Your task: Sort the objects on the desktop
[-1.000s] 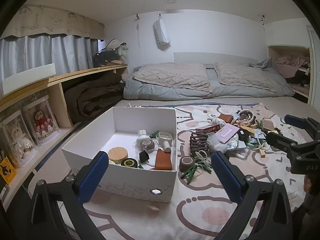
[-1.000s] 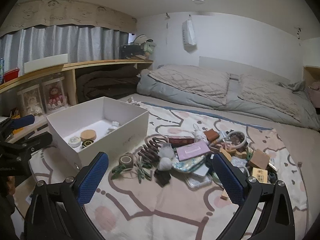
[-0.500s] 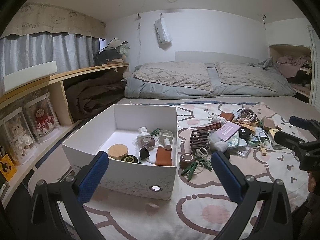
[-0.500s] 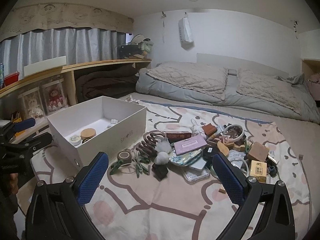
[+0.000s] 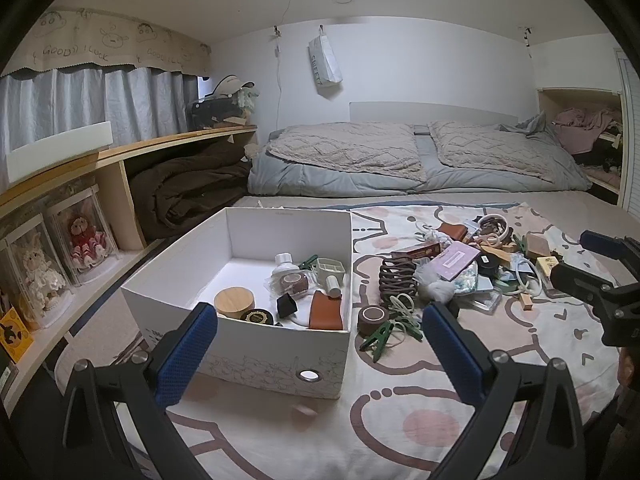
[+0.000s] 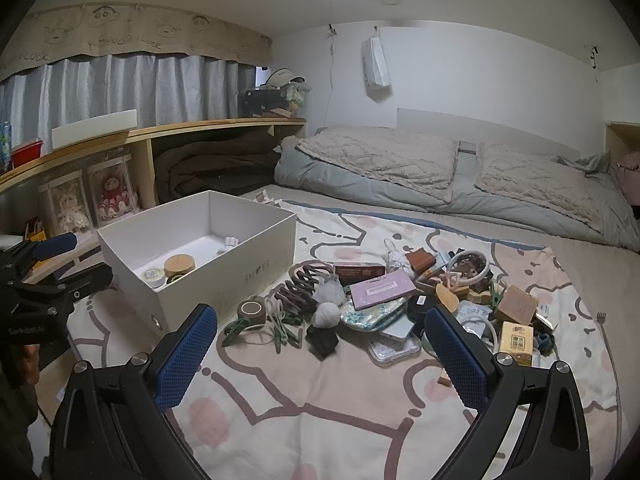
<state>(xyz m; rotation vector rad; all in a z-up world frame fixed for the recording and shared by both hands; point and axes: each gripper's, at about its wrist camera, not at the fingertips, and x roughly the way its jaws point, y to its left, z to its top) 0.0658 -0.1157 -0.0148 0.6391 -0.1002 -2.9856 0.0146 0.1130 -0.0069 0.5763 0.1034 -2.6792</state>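
A white box (image 5: 256, 356) stands on the patterned blanket (image 5: 400, 408) and holds a wooden-lidded jar (image 5: 234, 301), a brown pouch (image 5: 326, 315) and other small items. The box shows at left in the right wrist view (image 6: 224, 280). A heap of small objects lies right of it: a brown coil clip (image 6: 302, 286), a purple card (image 6: 382, 290), a tape roll (image 6: 252, 312), green clips (image 6: 236, 330). My left gripper (image 5: 320, 344) is open and empty before the box. My right gripper (image 6: 320, 344) is open and empty before the heap.
A bed with grey quilts (image 5: 400, 160) lies behind. A wooden shelf (image 5: 120, 152) with boxed dolls (image 5: 80, 240) and a brown blanket runs along the left. The right gripper appears at the right edge of the left wrist view (image 5: 600, 280).
Both grippers have drawn back and risen a little, so box and heap look slightly farther. Both stay open and empty.
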